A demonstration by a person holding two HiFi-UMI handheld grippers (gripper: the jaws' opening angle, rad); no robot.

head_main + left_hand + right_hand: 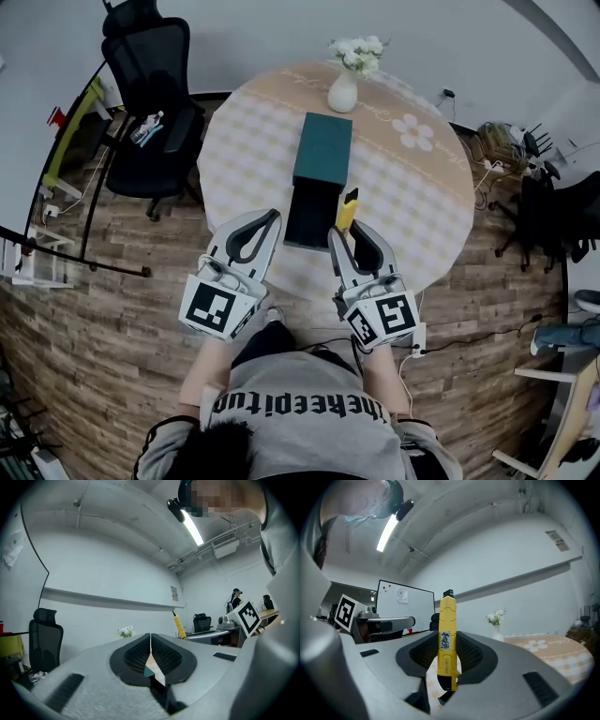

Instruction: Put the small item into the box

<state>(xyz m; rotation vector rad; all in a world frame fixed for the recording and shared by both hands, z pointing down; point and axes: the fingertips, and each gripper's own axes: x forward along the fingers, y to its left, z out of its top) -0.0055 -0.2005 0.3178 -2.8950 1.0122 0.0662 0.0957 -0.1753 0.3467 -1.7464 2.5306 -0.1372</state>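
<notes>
Writing: the yellow utility knife (447, 620) carried a small white sticker with dark characters on its body. These were too small to read. Raised lettering lower on the handle was also not legible. The lettering across the person's grey shirt (300, 408) appeared upside down in the head view and could not be read with confidence. Each gripper's cube showed black-and-white square markers and no text.

Right gripper (349, 234): the jaws were clamped on the lower half of the utility knife. The knife stood upright between the pads, black tip pointing away from the hand. In the head view it sat just to the right of the near right corner of the box's dark open tray (307, 217), not inside it.

Left gripper (269, 217): the jaws were pressed together with nothing between them. Only a thin sliver of tabletop showed through the seam. It sat just left of the open tray, and I could not tell whether it touched it.

Box: the teal box (323, 150) lay near the middle of the round table (441, 216), which was covered in a checked cloth. The dark tray extended toward the person. A white vase (343, 92) of flowers stood beyond the box's far end.
</notes>
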